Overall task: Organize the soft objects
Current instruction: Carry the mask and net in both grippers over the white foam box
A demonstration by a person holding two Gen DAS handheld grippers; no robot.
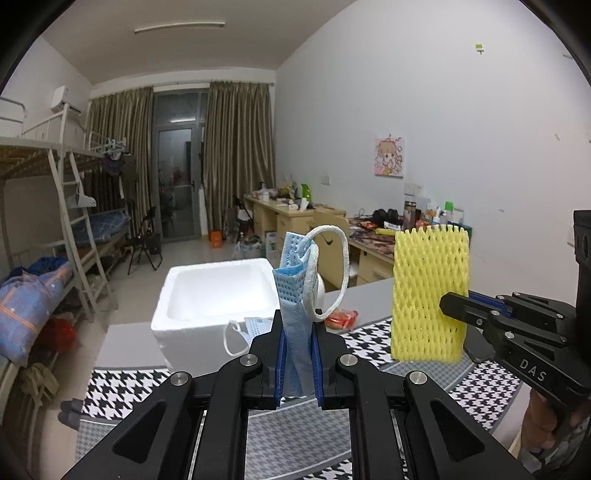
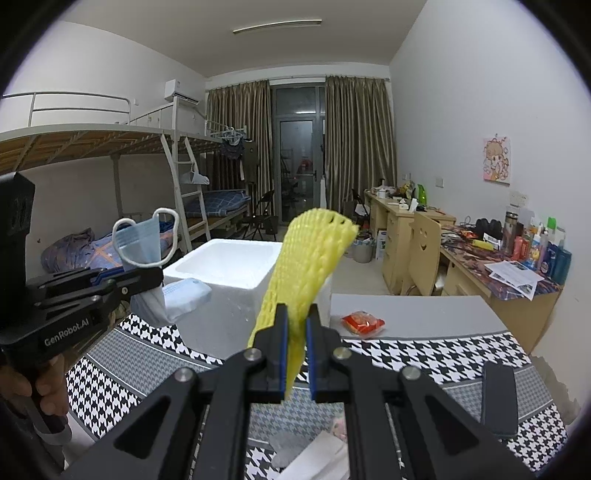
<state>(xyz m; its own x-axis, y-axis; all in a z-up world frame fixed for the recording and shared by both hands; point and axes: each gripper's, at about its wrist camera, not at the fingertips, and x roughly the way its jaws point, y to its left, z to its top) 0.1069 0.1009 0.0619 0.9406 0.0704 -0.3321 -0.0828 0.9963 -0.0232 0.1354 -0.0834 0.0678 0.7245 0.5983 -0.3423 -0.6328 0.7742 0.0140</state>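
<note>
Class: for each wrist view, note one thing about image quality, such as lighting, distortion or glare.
Left wrist view: fisheye bends the walls, and the white foam box interior is overexposed, its detail washed out. Right wrist view: dark vignette in the corners, the ceiling tube light curves, and the yellow foam net stays sharp.

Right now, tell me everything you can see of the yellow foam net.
The yellow foam net is a soft mesh sleeve of spongy-looking foam with diamond-shaped holes and a scalloped top edge. It is held in the air above the houndstooth cloth, pinched near its lower end by the right gripper, whose blue pads press both sides. It stands roughly upright, its free upper part leaning toward the white foam box. Only the gripper visibly touches it.
</note>
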